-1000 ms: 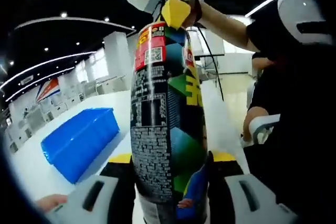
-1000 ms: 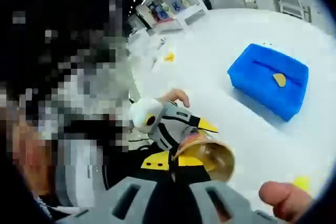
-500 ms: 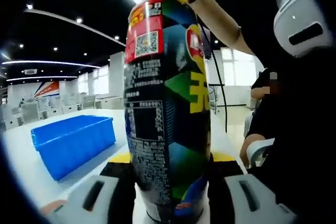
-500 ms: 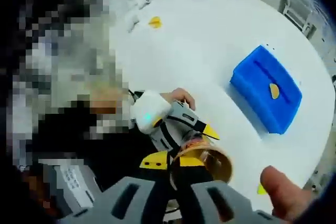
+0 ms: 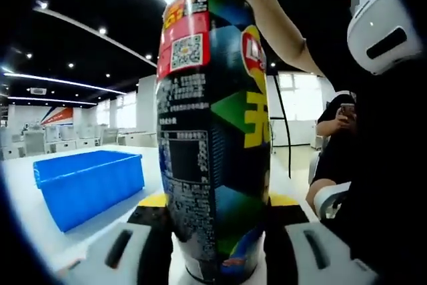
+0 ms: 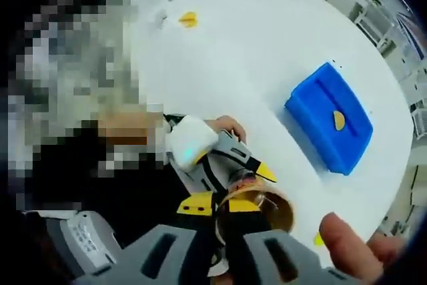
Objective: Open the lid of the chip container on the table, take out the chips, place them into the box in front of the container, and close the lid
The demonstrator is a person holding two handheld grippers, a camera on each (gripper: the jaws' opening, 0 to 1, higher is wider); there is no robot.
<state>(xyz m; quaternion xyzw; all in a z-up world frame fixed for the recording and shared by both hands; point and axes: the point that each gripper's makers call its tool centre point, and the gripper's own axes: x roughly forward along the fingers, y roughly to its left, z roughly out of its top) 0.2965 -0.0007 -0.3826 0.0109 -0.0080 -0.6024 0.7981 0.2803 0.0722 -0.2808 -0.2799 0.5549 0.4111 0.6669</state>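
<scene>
we are holding the chip container (image 5: 213,138) upright between the jaws of the left gripper (image 5: 213,231), which are clenching its lower body. its long axis is standing vertical, with the open mouth directly under the right gripper (image 6: 230,208). the right jaws are reaching into the mouth, and they look nearly closed, but we cannot tell if they are grasping a chip. the blue box (image 6: 328,127), already holding one chip (image 6: 339,120), is lying on the table (image 6: 240,45) beyond the container.

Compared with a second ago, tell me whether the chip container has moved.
Yes. Held in the left gripper, the chip container has come down and levelled: the blue box beside it was seen from above, now nearly side-on.
</scene>
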